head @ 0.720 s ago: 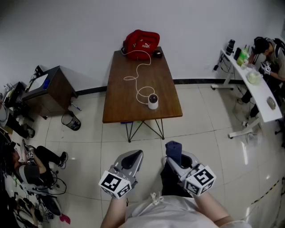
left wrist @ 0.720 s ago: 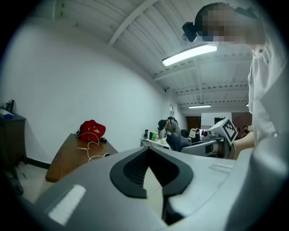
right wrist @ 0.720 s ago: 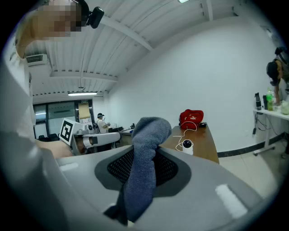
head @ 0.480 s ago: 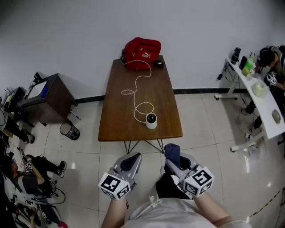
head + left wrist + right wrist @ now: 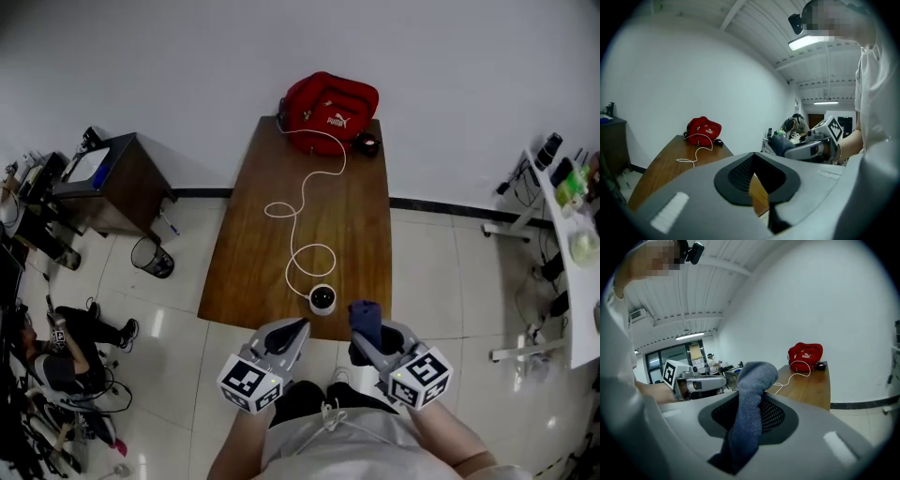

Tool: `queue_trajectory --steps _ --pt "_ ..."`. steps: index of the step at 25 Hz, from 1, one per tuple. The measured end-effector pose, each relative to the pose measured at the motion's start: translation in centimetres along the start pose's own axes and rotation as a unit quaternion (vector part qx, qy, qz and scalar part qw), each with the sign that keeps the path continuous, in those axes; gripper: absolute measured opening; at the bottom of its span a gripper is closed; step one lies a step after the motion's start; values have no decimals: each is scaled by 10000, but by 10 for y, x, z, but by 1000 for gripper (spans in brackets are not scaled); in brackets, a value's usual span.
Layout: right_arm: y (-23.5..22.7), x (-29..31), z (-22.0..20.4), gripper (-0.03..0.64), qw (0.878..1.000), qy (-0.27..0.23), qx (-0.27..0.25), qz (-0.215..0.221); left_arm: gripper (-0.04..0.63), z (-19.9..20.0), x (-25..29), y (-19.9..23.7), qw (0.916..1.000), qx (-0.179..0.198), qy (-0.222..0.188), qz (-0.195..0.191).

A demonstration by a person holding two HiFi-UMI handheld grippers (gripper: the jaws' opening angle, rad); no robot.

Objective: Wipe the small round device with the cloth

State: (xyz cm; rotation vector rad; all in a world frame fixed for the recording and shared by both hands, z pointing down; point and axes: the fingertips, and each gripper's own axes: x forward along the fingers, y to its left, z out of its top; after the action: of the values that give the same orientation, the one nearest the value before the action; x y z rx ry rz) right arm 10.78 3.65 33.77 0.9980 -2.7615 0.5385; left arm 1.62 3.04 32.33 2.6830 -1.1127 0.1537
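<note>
Wooden worktop set against white wall, tiled floor, small round device placed at its near edge, left tool closed empty, cloth clamped in right tool.

The red bag at the far end of the table carries the white brand lettering "PUMA" on its near face. No other text is legible.

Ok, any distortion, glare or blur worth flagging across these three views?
Head view: fisheye bends the baseboard, and glare streaks the floor tiles. Left gripper view: dark circular vignette, ceiling light blown out. Right gripper view: same vignette, cloth sharp, room behind warped.
</note>
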Motion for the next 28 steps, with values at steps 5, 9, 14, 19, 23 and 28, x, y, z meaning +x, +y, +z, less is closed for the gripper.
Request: queue_trajectory --steps 5,9,14,19,23,28 --pt "-25 20 -25 114 9989 396 247 6 6 -30 22 21 9991 -274 261 195" --pt "-43 46 -36 114 9960 821 339 -129 6 -46 36 41 9968 -508 592 170" --pt "-73 98 -35 114 9939 1070 227 -140 6 -61 71 67 9950 -620 771 105" --pt "-102 146 -40 114 9935 970 601 27 6 -90 98 83 9923 -735 986 118" --pt "-117 171 -59 112 9894 1142 894 62 6 -110 100 93 9907 -873 1036 148" --pt "-137 178 -99 107 9735 1463 1756 -99 6 -110 98 97 9898 -1109 892 64"
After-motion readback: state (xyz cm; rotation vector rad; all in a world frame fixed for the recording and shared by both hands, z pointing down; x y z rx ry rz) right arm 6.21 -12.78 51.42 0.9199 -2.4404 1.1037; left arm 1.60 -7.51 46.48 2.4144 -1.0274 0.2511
